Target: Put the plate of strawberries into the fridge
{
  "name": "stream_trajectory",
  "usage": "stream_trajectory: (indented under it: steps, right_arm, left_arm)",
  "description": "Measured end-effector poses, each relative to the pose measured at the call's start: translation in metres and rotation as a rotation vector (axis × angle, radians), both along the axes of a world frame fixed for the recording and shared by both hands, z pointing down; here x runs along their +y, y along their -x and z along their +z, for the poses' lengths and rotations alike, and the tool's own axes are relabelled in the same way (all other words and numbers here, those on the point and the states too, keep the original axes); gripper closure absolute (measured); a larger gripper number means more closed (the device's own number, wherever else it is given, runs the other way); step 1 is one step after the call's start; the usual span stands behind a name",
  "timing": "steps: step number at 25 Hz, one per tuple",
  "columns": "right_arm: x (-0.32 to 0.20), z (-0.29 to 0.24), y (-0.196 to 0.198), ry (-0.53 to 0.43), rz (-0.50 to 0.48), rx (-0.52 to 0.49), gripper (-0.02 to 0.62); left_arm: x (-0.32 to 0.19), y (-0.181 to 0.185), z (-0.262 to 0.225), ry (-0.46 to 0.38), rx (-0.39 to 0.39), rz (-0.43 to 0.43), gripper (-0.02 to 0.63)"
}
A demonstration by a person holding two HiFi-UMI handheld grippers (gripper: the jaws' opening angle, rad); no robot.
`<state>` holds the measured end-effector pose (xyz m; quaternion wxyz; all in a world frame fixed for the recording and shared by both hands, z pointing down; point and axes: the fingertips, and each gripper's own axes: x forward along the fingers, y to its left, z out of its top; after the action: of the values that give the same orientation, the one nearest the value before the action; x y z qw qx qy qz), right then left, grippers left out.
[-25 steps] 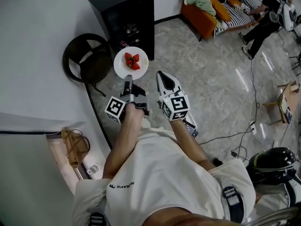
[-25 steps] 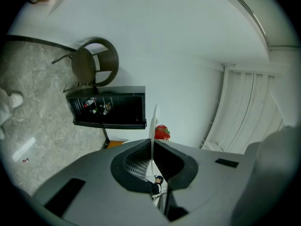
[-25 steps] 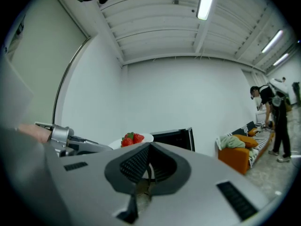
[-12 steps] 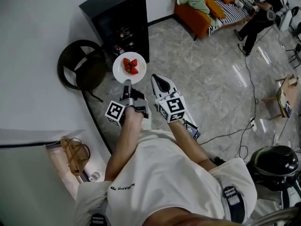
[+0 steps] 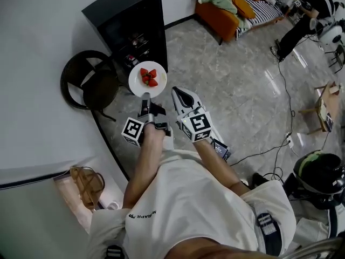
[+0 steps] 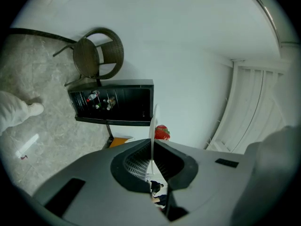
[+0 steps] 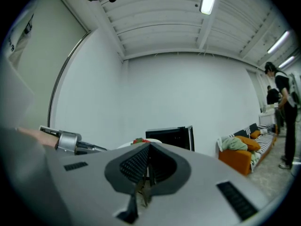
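- The person's white T-shirt (image 5: 178, 198) is filling the lower part of the head view, with both forearms reaching forward.
- The left gripper (image 5: 144, 97) is pinching the near rim of the white plate (image 5: 136, 83). In the left gripper view, its jaws are pressing on the edge-on plate from both sides.
- The right gripper (image 5: 179, 92) is hanging just beside the left one. Its jaws are pressing together with nothing between them, and it is not touching the plate.
- The plate is being carried level in the air, with the strawberries (image 5: 149, 76) sitting near its middle.
- The plate is hovering above the marble floor (image 5: 226, 90), near the front of the black fridge (image 5: 121, 18) and not inside it.
- The fridge is showing shelves with bottles, and its door seems to be standing open at the side.
- A round dark chair (image 5: 86, 82) is standing just left of the fridge, against the white wall.
- Farther off, an orange sofa (image 5: 218, 18) is carrying cushions and a green cloth.
- Another person (image 5: 302, 26) is standing near the sofa's far end.
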<state>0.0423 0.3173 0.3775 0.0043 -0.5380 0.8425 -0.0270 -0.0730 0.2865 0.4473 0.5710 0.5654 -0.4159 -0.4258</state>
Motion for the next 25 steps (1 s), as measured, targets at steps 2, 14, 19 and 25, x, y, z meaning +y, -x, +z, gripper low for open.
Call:
stream_trajectory:
  steps: [2, 14, 19, 25]
  right_arm:
    - [0.0, 0.003, 0.002, -0.002, -0.005, -0.004, 0.583]
    - [-0.137, 0.024, -0.021, 0.071, -0.024, -0.015, 0.583]
    - [-0.182, 0.022, -0.028, 0.089, -0.007, -0.02, 0.583]
    - [-0.237, 0.011, -0.024, 0.091, -0.02, -0.019, 0.583]
  left_arm:
    - [0.0, 0.002, 0.002, -0.004, -0.005, -0.003, 0.594]
    - [-0.131, -0.028, 0.022, 0.068, -0.027, 0.007, 0.594]
    - [-0.174, -0.034, 0.017, 0.074, -0.025, 0.022, 0.594]
    - [-0.223, -0.027, 0.009, 0.078, -0.016, 0.009, 0.594]
